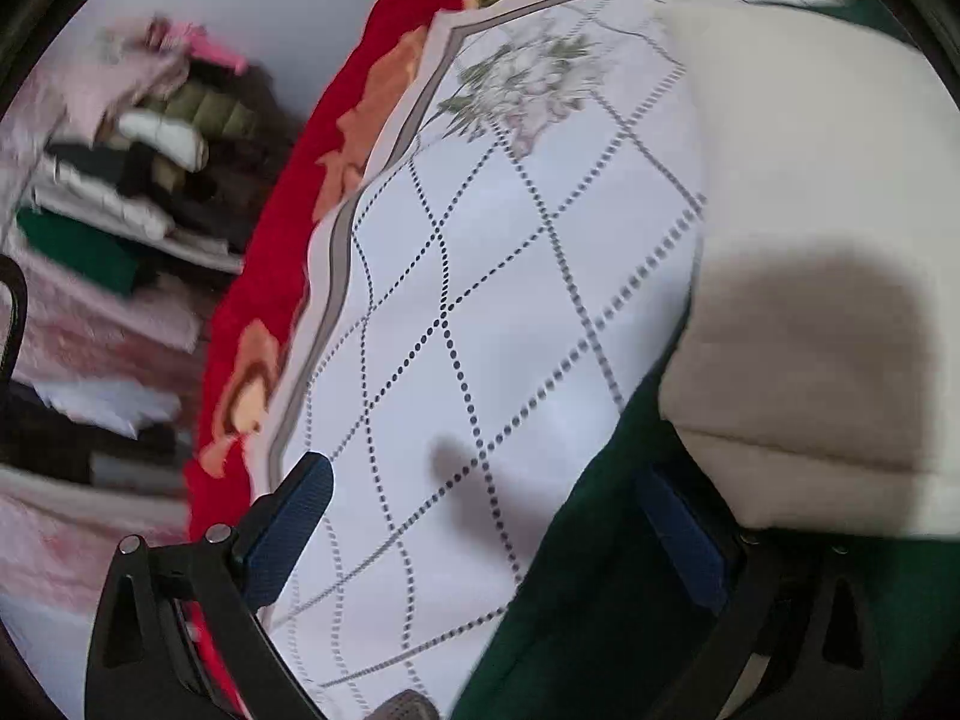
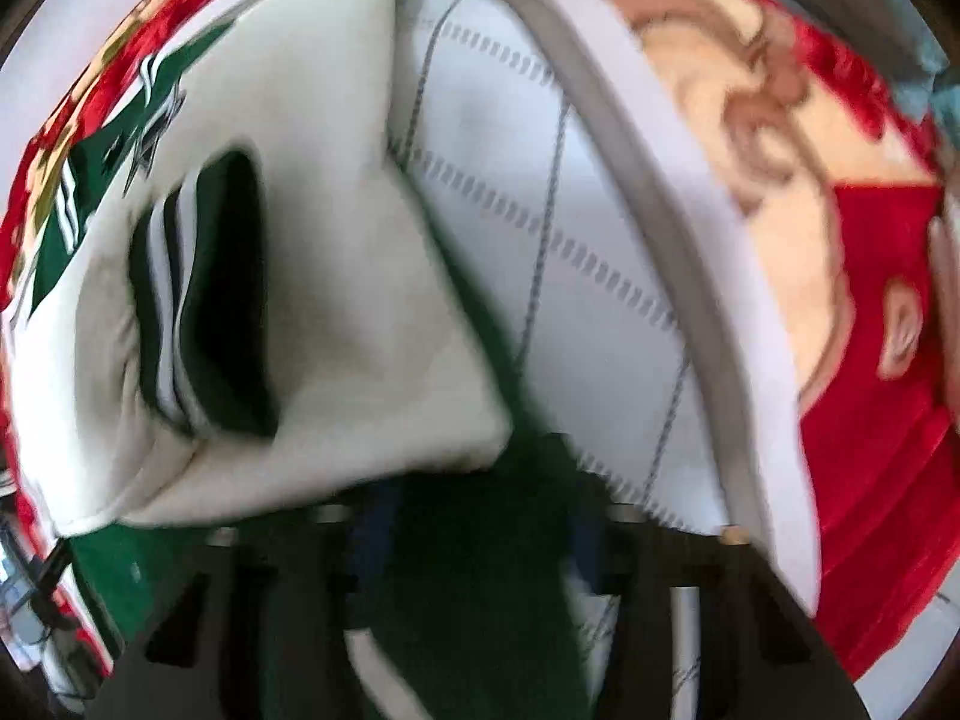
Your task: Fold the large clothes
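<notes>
The large garment is a dark green jacket (image 1: pixel 600 588) with cream sleeves (image 1: pixel 810 240), lying on a white quilted bedspread (image 1: pixel 480 300). My left gripper (image 1: pixel 486 540) stands wide open low over the jacket's left edge. Its right pad (image 1: pixel 684 540) is over green cloth, its left pad (image 1: pixel 288 534) over the bedspread, and nothing is clamped. In the right wrist view a cream sleeve (image 2: pixel 372 240) with a green-and-white striped cuff (image 2: pixel 198 312) is folded across the jacket. My right gripper (image 2: pixel 480 540) points down, and a thick fold of green cloth (image 2: pixel 474 600) fills the gap between its blurred pads.
A red floral blanket (image 1: pixel 264 312) lies under the bedspread and shows along its border (image 2: pixel 870 390). A stack of folded clothes (image 1: pixel 120 192) sits on pink bedding at the left of the left wrist view. The bedspread stretches bare to the left of the jacket.
</notes>
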The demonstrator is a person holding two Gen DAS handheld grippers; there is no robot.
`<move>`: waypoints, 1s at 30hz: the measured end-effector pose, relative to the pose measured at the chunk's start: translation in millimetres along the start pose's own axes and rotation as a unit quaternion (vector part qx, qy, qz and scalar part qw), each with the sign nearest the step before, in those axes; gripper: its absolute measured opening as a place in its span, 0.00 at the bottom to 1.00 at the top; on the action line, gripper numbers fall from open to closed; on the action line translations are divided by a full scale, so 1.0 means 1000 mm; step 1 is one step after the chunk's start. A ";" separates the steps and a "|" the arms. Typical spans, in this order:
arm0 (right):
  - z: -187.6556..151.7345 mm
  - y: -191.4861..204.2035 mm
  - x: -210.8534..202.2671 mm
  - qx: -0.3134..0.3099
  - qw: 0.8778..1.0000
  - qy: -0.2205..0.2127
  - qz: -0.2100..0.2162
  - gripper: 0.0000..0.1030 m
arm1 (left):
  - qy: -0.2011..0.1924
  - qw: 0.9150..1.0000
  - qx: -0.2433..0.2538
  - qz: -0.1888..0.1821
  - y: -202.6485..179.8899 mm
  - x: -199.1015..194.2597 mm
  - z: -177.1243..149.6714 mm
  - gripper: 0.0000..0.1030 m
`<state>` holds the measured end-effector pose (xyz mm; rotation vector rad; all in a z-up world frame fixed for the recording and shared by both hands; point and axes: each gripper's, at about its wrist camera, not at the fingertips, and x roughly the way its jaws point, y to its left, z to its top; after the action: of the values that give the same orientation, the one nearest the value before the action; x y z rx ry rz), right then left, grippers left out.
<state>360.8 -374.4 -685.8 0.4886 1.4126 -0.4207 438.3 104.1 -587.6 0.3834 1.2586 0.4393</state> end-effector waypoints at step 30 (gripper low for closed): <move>-0.146 0.179 0.031 -0.046 0.956 0.216 0.193 0.51 | 0.062 0.991 0.025 -0.116 0.022 -0.069 -0.119 1.00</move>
<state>342.4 -143.9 -717.2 0.7963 1.6974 0.0761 304.8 92.0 -551.1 0.2502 1.4186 0.2353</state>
